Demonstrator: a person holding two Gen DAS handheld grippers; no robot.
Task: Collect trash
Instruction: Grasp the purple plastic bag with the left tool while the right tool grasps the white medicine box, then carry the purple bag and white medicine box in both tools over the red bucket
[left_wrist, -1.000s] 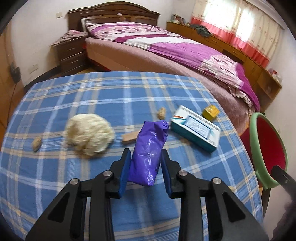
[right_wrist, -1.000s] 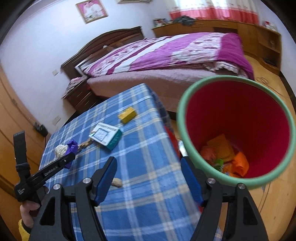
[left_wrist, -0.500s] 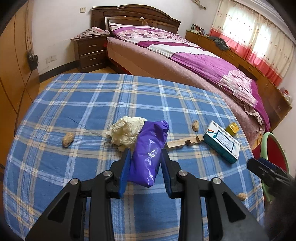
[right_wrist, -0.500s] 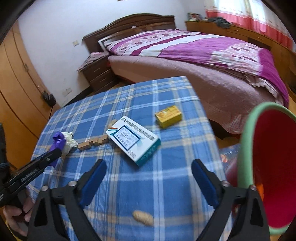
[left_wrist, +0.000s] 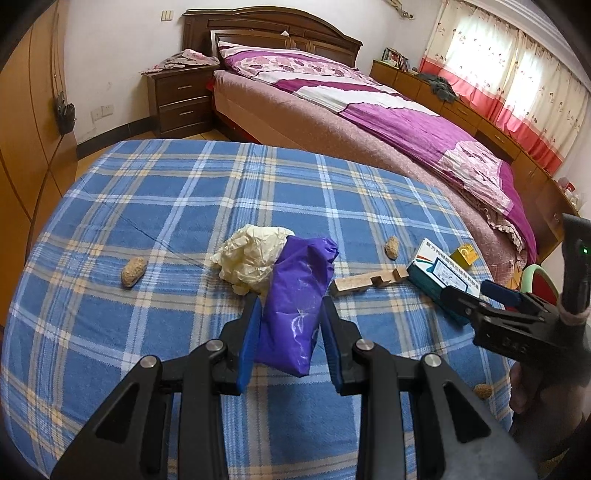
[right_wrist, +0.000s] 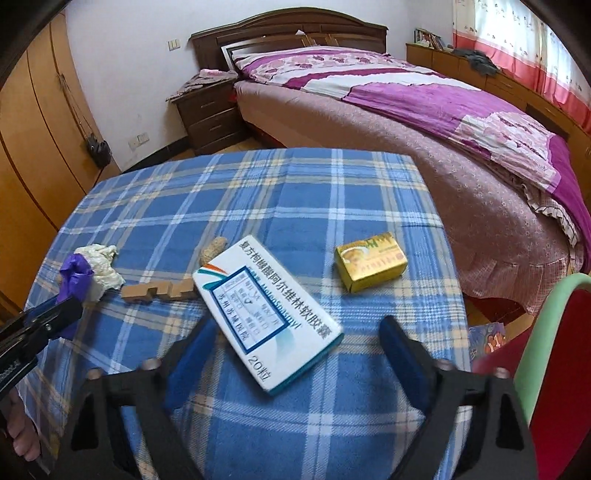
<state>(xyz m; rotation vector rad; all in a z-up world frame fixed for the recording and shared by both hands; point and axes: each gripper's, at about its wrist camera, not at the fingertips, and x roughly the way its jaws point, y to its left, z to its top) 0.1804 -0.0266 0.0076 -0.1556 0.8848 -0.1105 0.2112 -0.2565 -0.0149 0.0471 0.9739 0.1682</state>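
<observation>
My left gripper (left_wrist: 290, 343) is shut on a purple plastic wrapper (left_wrist: 297, 299) and holds it above the blue plaid table (left_wrist: 147, 206). A crumpled white paper ball (left_wrist: 249, 256) lies just behind it. My right gripper (right_wrist: 295, 350) is open and empty, its jaws wide on either side of a white and teal medicine box (right_wrist: 266, 310). A yellow box (right_wrist: 370, 261) lies to the right of it. The red bin with a green rim (right_wrist: 546, 354) stands off the table's right edge. The right gripper also shows in the left wrist view (left_wrist: 476, 295).
A notched wooden block (left_wrist: 369, 282) and peanut shells (left_wrist: 133, 271) (left_wrist: 392, 246) (left_wrist: 482, 390) lie on the table. A bed (left_wrist: 369, 122) stands behind the table, with a nightstand (left_wrist: 181, 98) at its left and wardrobe doors (right_wrist: 33, 140) along the left wall.
My left gripper has risen and drawn back with the purple wrapper. My right gripper has swung left, away from the bin, and now hovers over the medicine box.
</observation>
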